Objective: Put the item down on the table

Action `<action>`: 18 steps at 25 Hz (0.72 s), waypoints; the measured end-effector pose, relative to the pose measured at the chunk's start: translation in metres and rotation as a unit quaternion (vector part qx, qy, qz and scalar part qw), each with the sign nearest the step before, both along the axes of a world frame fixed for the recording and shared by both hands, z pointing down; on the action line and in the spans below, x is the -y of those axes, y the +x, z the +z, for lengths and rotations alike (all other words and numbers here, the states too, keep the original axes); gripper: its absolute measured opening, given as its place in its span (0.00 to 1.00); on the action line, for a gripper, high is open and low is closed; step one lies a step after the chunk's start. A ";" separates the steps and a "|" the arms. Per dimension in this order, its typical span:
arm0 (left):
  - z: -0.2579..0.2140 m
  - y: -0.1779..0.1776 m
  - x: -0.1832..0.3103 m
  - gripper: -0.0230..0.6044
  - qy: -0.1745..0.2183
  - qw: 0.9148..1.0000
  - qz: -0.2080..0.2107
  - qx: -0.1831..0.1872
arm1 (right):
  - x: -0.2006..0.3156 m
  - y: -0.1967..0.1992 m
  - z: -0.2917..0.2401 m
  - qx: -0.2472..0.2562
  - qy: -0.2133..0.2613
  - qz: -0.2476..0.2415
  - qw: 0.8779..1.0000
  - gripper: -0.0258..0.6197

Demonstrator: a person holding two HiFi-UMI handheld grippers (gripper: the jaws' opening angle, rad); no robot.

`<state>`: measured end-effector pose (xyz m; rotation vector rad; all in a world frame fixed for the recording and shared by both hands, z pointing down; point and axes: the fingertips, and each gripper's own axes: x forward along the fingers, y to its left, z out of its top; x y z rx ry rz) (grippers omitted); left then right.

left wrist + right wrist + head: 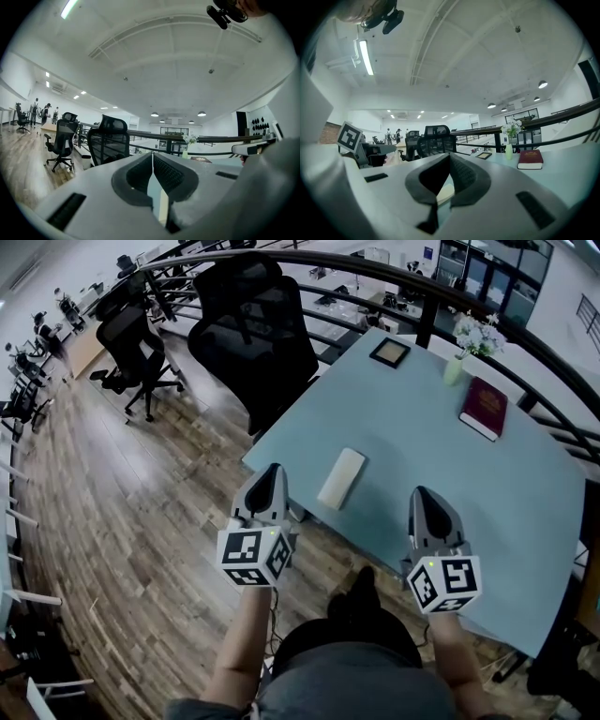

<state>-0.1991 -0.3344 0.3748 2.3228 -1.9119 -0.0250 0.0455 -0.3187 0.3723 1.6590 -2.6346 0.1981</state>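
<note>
Two grippers are held side by side over the near edge of one pale blue-green table (525, 502), each carrying one cube with black-and-white square markers. The left gripper (273, 472) has its jaws pressed together with nothing between them, and the right gripper (421, 495) likewise has its jaws closed tip to tip and empty. One flat cream rectangular item (341, 478) lies on the table just ahead of the jaws, in the gap between the two grippers: ahead and to the right of the left jaws, ahead and to the left of the right jaws, touched by neither. Nothing stands between the jaws and it. Farther ahead of the right jaws lies one dark red hardcover book (484, 408); its gold cover print is too small to read. Beyond that stand one small pale green vase of white flowers (456, 368) and, to its left, one black-framed flat square (389, 352). Ahead of the left jaws, off the table's far left edge, stands one black mesh office chair (253, 334), with a second black office chair (131, 343) farther out on the wooden floor (122, 521). A black curved railing (375, 277) runs behind the table.
</note>
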 end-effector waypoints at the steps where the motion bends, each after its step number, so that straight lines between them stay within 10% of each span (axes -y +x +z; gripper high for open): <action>1: 0.000 -0.001 -0.001 0.06 0.001 1.000 0.000 -0.002 | -0.001 -0.001 0.000 -0.001 0.000 -0.001 1.000 0.04; 18: -0.009 -0.005 -0.012 0.06 0.009 1.000 -0.005 0.005 | -0.009 -0.006 -0.003 -0.007 0.006 -0.006 1.000 0.04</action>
